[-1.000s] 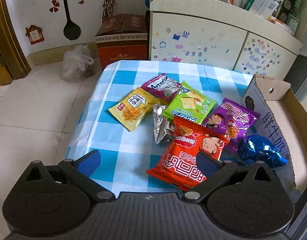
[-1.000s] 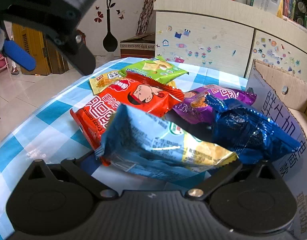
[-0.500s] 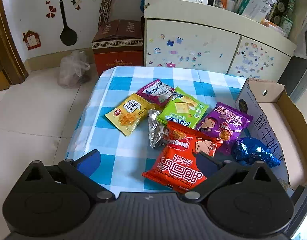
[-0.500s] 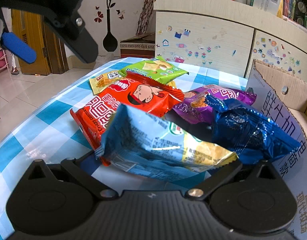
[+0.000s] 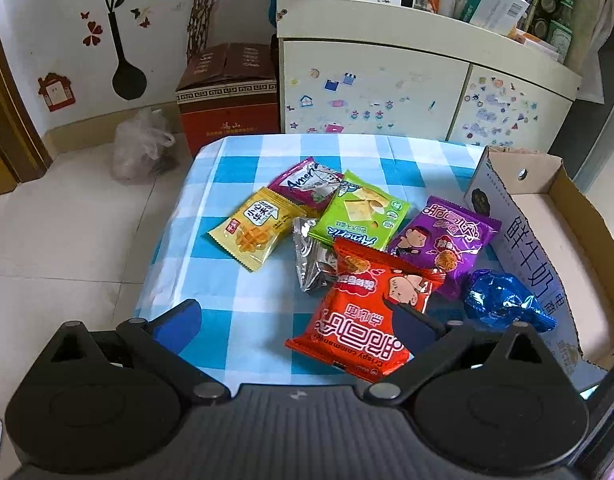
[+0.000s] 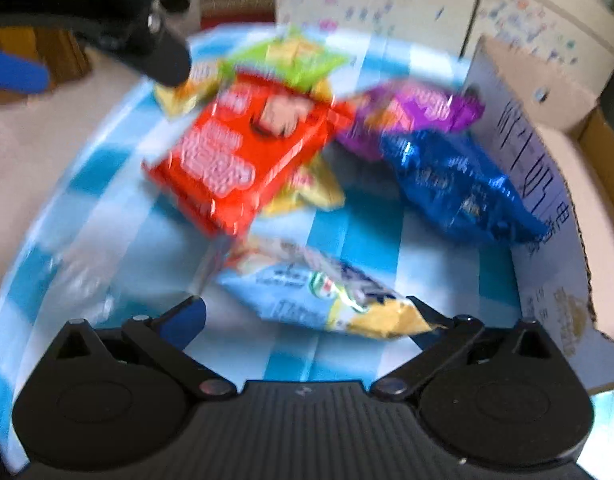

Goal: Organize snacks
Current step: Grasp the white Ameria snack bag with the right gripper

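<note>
Several snack packs lie on the blue checked tablecloth (image 5: 243, 152): a red pack (image 5: 367, 316), a purple pack (image 5: 447, 240), a green pack (image 5: 359, 212), a yellow pack (image 5: 255, 232), a magenta pack (image 5: 303, 182), a silver pack (image 5: 311, 260) and a crumpled blue pack (image 5: 503, 300). My left gripper (image 5: 295, 320) is open, high above the table's near edge. My right gripper (image 6: 307, 316) is open; a light-blue pack (image 6: 319, 292) lies between its fingers. The right wrist view is blurred. The red pack (image 6: 243, 152) and blue pack (image 6: 459, 188) show there.
An open cardboard box (image 5: 547, 240) with Chinese print stands at the table's right edge, also in the right wrist view (image 6: 547, 152). Behind the table is a cream cabinet (image 5: 387, 88) with stickers. A brown carton (image 5: 231, 96) and a plastic bag (image 5: 141, 148) sit on the floor.
My left gripper rose and pulled back, so the table looks smaller. My right gripper lifted and tilted down fast, blurring its view; the light-blue pack now sits lower between the fingers.
</note>
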`<state>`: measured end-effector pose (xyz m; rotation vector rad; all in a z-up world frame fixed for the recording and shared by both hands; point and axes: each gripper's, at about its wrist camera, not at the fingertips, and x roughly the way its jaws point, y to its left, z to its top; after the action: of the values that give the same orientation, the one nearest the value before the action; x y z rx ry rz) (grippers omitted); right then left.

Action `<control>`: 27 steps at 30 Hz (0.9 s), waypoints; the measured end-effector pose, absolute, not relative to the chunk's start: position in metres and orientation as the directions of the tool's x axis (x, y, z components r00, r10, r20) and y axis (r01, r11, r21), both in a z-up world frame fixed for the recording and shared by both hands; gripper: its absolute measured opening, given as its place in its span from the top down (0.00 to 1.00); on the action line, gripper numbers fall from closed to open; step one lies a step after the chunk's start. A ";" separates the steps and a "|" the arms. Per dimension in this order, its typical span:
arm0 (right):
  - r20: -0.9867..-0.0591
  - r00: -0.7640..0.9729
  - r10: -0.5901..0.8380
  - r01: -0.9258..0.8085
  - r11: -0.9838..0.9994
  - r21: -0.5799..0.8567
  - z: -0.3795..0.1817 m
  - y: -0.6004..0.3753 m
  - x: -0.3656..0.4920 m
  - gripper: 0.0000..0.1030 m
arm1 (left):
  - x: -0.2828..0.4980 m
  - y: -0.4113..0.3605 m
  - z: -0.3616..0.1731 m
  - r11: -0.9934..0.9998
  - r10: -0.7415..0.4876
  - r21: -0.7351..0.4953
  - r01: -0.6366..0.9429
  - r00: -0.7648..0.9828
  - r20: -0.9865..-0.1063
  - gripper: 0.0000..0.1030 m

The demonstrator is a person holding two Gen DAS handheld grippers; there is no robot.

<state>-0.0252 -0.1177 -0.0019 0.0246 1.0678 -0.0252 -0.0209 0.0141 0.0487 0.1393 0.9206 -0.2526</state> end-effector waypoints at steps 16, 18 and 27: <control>-0.864 0.501 -0.045 0.180 0.982 0.054 0.074 -0.145 -0.042 0.01 | -0.027 0.021 0.055 0.961 -0.075 0.106 0.256 0.607 -0.791 0.00; -0.865 0.500 -0.040 0.191 0.979 0.065 0.082 -0.150 -0.037 0.01 | -0.028 0.021 0.056 0.959 -0.064 0.119 0.256 0.609 -0.791 0.00; -0.873 0.486 -0.049 0.235 0.969 0.076 0.080 -0.159 -0.030 0.01 | -0.030 0.023 0.055 0.959 -0.041 0.133 0.251 0.586 -0.809 0.00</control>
<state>-0.0296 -0.1594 0.0798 0.1948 1.0508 -0.1743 -0.0298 0.0233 0.0553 0.2446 0.9314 -0.1724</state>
